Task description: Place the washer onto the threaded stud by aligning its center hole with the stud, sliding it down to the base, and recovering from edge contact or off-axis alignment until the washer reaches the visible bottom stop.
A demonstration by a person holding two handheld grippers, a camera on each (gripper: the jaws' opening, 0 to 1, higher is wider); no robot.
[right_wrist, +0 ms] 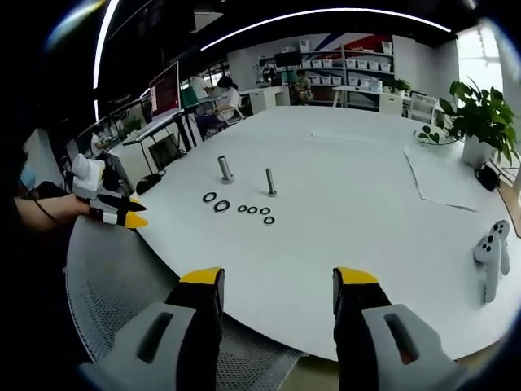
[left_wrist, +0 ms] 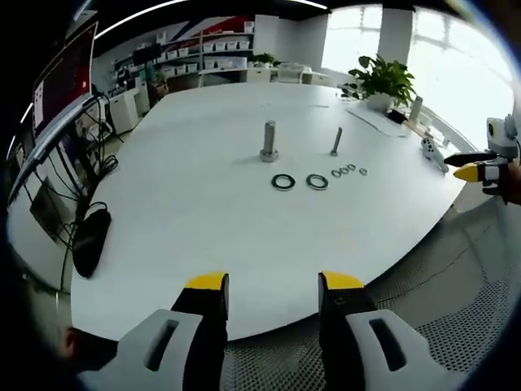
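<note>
We hold both grippers back from the white counter (left_wrist: pixel 203 220), off its near edge and above a perforated grey surface. The left gripper (left_wrist: pixel 273 285) has its yellow-tipped jaws released, a wide gap between them and nothing in it. The right gripper (right_wrist: pixel 277 281) is the same — jaws spread, nothing grasped.

Out toward the middle of the counter stands the large threaded stud (left_wrist: pixel 269 142), upright on its hex base, and well to its right a thinner stud (left_wrist: pixel 336 142), slightly leaning in this view. In front of the large stud lie two big dark washers (left_wrist: pixel 283 182) side by side, flat on the counter and apart from the stud. To their right runs a short row of small washers (left_wrist: pixel 348 170), near the thin stud's foot.

In the right gripper view we see the same group further off — the studs behind, the rings in a line before them. A white handheld controller (right_wrist: pixel 491 252) lies at the counter's right side, a potted plant (right_wrist: pixel 480 122) beyond it.
</note>
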